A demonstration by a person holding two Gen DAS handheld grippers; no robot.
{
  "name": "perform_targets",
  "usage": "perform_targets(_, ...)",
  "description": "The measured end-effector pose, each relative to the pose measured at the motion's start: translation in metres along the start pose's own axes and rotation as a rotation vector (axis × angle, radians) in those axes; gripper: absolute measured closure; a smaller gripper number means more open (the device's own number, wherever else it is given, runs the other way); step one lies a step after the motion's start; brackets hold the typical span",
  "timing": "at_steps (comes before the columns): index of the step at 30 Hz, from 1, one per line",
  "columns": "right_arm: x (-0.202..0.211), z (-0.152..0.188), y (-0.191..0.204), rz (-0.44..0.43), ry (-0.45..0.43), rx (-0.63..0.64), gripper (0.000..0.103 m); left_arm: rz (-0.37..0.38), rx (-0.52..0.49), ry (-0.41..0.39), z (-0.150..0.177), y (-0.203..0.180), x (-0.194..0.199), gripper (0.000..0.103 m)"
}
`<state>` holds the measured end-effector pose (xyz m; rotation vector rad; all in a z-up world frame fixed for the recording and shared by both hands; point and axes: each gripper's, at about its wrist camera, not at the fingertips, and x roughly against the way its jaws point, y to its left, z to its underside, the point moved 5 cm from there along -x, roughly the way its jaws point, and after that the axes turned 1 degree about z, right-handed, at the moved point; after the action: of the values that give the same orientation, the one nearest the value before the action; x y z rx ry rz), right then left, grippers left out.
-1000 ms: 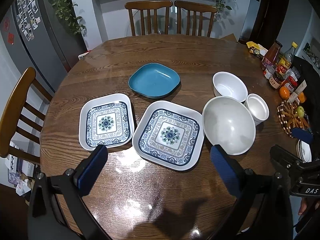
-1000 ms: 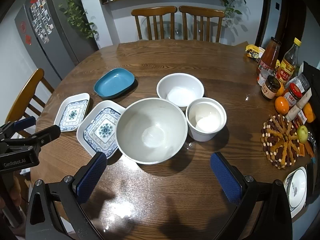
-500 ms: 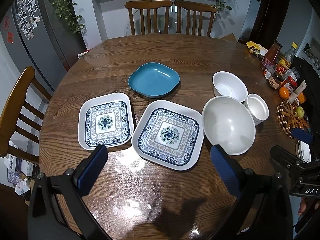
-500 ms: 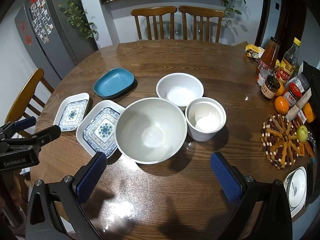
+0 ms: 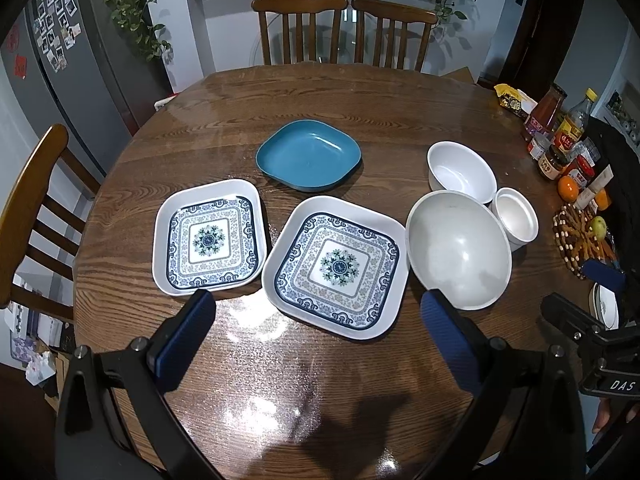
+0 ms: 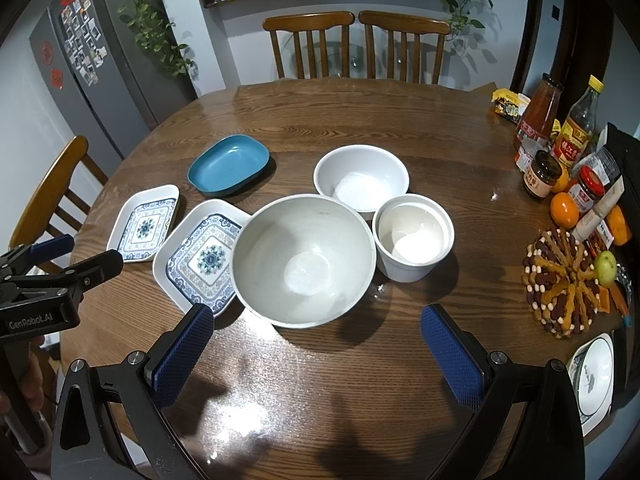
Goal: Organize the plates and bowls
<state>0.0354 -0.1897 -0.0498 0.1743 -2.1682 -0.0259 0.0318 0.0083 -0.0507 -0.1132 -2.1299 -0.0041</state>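
— On the round wooden bench [image 6: 320, 120], what is sitting in the dishes?

— Nothing that is showing. The big grey-white bowl [image 6: 304, 260] is lying empty near the front, its rim overlapping the corner of the larger patterned plate [image 5: 336, 266]. The white bowl [image 6: 362, 178] behind it and the small white cup [image 6: 412, 236] to its right are both showing bare insides. The cup is standing just beside the big bowl, close to touching.

— And the plates?

— The smaller patterned plate [image 5: 210, 238] is lying left of the larger one, just beside it. The blue dish [image 5: 308, 154] is sitting behind them, apart, also empty.

— What are the grippers doing?

— The left gripper [image 5: 316, 320] is hovering over the near edge with its jaws spread wide, gripping nothing. The right gripper [image 6: 316, 336] is hanging in front of the big bowl, jaws equally wide and empty.

— Is any writing reading clearly?

— "GenRobot.AI" is showing on the left gripper's body in the right wrist view, and "DAS" on the right gripper's body in the left wrist view. The sauce bottles [image 6: 560, 120] and jars [image 6: 542, 174] at the right edge are carrying labels, but their print is too small to make out. An orange [image 6: 564, 210] is sitting beside them.
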Motion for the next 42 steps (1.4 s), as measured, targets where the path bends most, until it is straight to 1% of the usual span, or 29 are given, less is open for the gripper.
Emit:
perform_targets(4,0.0,0.001,0.002,-0.009,-0.002,0.0,0.0,0.029,0.025,0.017,0.002,0.005,-0.005,0.001)
perform_targets(7,0.003,0.005,0.008,-0.068,-0.017,0.006,0.0,0.051,0.06,0.043,0.005,0.015,-0.013,0.001)
perform_targets(9,0.002,0.011,0.018,-0.135,-0.008,0.017,0.0,0.052,0.092,0.066,0.01,0.026,-0.021,0.001)
perform_targets(11,-0.004,0.022,0.028,-0.192,0.022,0.028,0.0,0.057,0.127,0.085,0.016,0.038,-0.027,0.001)
perform_targets(14,-0.017,0.034,0.041,-0.221,0.066,0.037,0.0,0.078,0.18,0.092,0.023,0.055,-0.035,0.003)
perform_targets(17,-0.031,0.042,0.048,-0.249,0.107,0.02,0.0,0.1,0.198,0.083,0.028,0.063,-0.042,0.013)
perform_targets(19,-0.042,0.045,0.05,-0.256,0.123,0.004,0.0,0.104,0.189,0.084,0.034,0.067,-0.05,0.026)
perform_targets(20,-0.046,0.046,0.051,-0.256,0.13,-0.006,0.0,0.113,0.188,0.087,0.035,0.068,-0.053,0.029)
perform_targets(22,-0.056,0.048,0.053,-0.26,0.132,-0.027,0.0,0.137,0.195,0.107,0.041,0.073,-0.065,0.043)
perform_targets(23,-0.062,0.048,0.055,-0.263,0.13,-0.04,0.0,0.15,0.203,0.124,0.043,0.075,-0.072,0.045)
perform_targets(24,-0.066,0.046,0.056,-0.265,0.128,-0.048,0.004,0.16,0.209,0.13,0.044,0.077,-0.076,0.052)
perform_targets(25,-0.071,0.045,0.057,-0.261,0.126,-0.055,0.006,0.168,0.213,0.131,0.044,0.077,-0.078,0.055)
perform_targets(27,-0.083,0.043,0.062,-0.246,0.123,-0.061,0.017,0.173,0.204,0.117,0.041,0.076,-0.084,0.055)
perform_targets(29,-0.096,0.041,0.065,-0.238,0.145,-0.085,0.02,0.176,0.201,0.119,0.038,0.074,-0.09,0.056)
perform_targets(30,-0.1,0.041,0.067,-0.249,0.145,-0.094,0.025,0.171,0.195,0.114,0.036,0.074,-0.092,0.058)
perform_targets(31,-0.103,0.04,0.068,-0.245,0.142,-0.101,0.027,0.159,0.187,0.111,0.034,0.074,-0.095,0.06)
perform_targets(32,-0.106,0.039,0.069,-0.232,0.139,-0.108,0.028,0.153,0.179,0.11,0.032,0.075,-0.098,0.061)
perform_targets(35,-0.114,0.034,0.072,-0.205,0.133,-0.126,0.028,0.155,0.173,0.123,0.028,0.076,-0.106,0.069)
perform_targets(37,-0.12,0.032,0.072,-0.192,0.132,-0.138,0.032,0.16,0.169,0.132,0.028,0.077,-0.11,0.073)
perform_targets(41,-0.129,0.029,0.07,-0.176,0.137,-0.166,0.042,0.159,0.153,0.141,0.026,0.075,-0.115,0.08)
perform_targets(42,-0.131,0.03,0.069,-0.166,0.146,-0.171,0.049,0.159,0.152,0.15,0.027,0.075,-0.117,0.084)
